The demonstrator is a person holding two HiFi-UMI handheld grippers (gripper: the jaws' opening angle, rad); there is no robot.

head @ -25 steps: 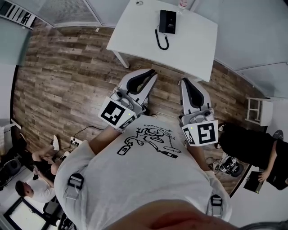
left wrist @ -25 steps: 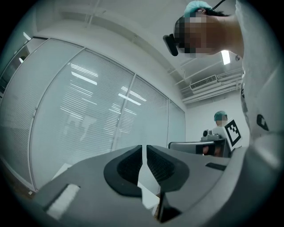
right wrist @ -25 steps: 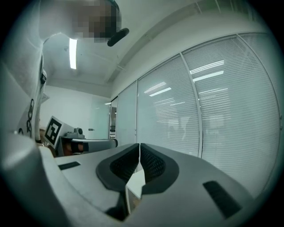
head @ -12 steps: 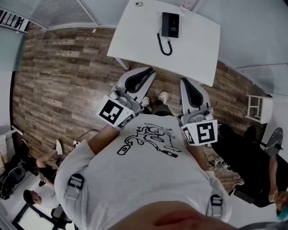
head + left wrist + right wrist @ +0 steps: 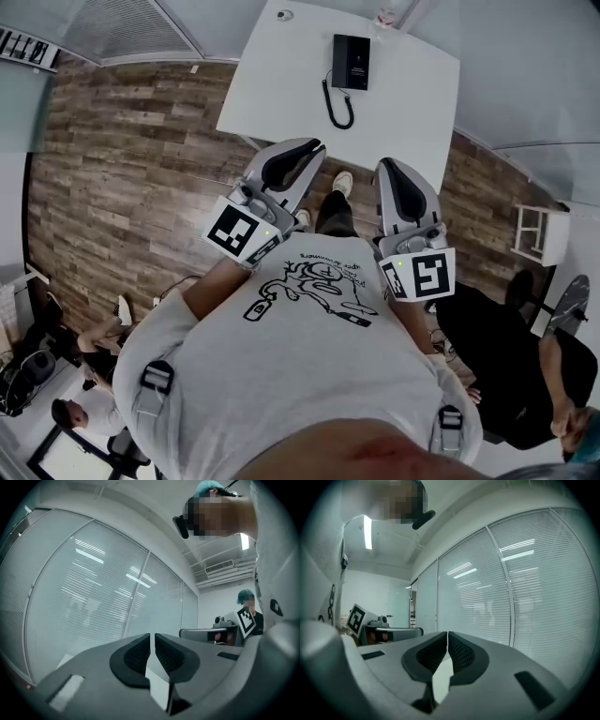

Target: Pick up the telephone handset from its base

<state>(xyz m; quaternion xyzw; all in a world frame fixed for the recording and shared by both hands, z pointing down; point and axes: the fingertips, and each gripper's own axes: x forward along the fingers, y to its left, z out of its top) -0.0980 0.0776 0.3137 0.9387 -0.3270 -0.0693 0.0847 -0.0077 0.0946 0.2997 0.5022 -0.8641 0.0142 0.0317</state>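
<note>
White table (image 5: 281, 84) is the landmark, at the top of the head view. Black phone (image 5: 351, 61) sits on the table toward its far edge. The handset (image 5: 342, 56) looks to be lying on the base, though it's too small to separate the two. The cord (image 5: 337, 103) loops from the phone toward the table's near edge. A small round item sits at the table's far left corner, can't tell what.

Left gripper (image 5: 302, 155) and right gripper (image 5: 392, 173) are held out level in front of the person, tips about at the table's near edge, well apart from the phone. Neither touches the table.

Left gripper view: pads (image 5: 139, 654) closed together, nothing between, only window blinds (image 5: 93, 597) beyond. Right gripper view: pads (image 5: 458, 652) also closed, empty, same blinds. Table not in either gripper view.

Progress, my read: nothing done yet, this is the approach. Left to do: get within reach of the table, open one gripper, close it on the handset, lift it off the base. The cord will trail along.
</note>
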